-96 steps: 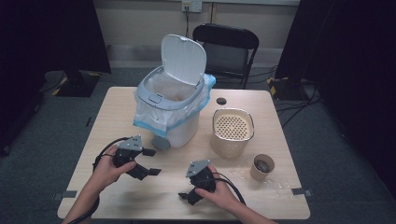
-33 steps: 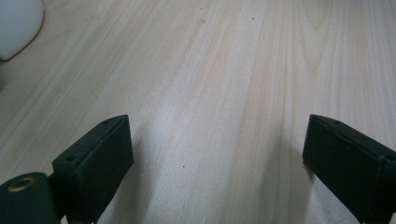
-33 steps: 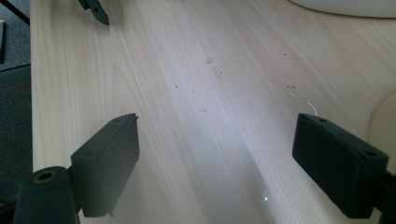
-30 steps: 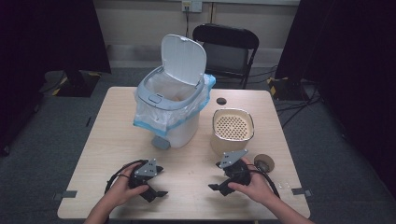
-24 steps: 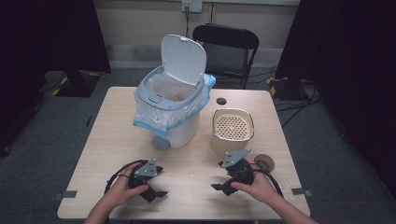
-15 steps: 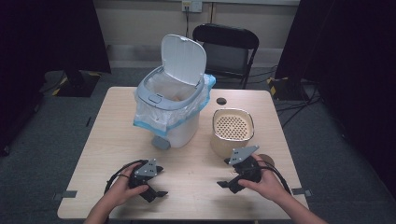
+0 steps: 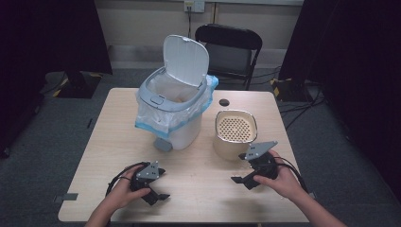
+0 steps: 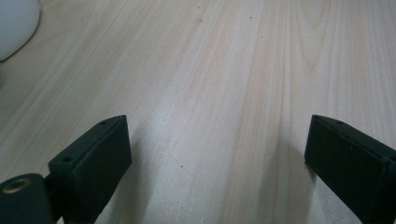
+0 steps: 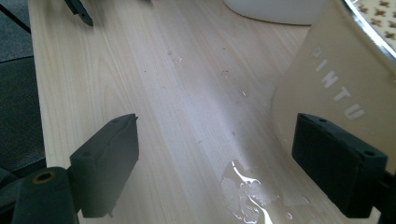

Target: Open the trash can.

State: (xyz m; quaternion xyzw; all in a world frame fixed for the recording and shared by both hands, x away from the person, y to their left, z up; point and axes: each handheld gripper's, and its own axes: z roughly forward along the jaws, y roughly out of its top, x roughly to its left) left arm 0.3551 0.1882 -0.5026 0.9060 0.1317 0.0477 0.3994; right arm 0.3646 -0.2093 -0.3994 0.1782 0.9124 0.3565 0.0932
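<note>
My left gripper [image 7: 159,186] rests low near the table's front edge, left of centre. In its own view the left gripper [image 8: 217,123] is open over bare wood; its jaws have just been opening slightly, with nothing between them. My right gripper [image 7: 240,169] hovers at the front right, close beside the beige strainer pot [image 7: 235,132]. In its own view the right gripper [image 9: 217,121] is open and empty. The pot's wall [image 9: 327,79] rises just behind its right jaw. A puddle of water [image 9: 247,189] lies on the wood between the jaws.
A white pedal bin [image 7: 175,111] with a blue liner and raised lid stands at the table's centre back. A small black disc [image 7: 224,102] lies behind the pot. A folding chair [image 7: 229,47] stands beyond the far edge. The table [image 7: 203,170] has bare wood between my hands.
My right hand has moved right and upward, nearer the beige pot, and now hides the small cup at the front right. My left hand has stayed where it was.
</note>
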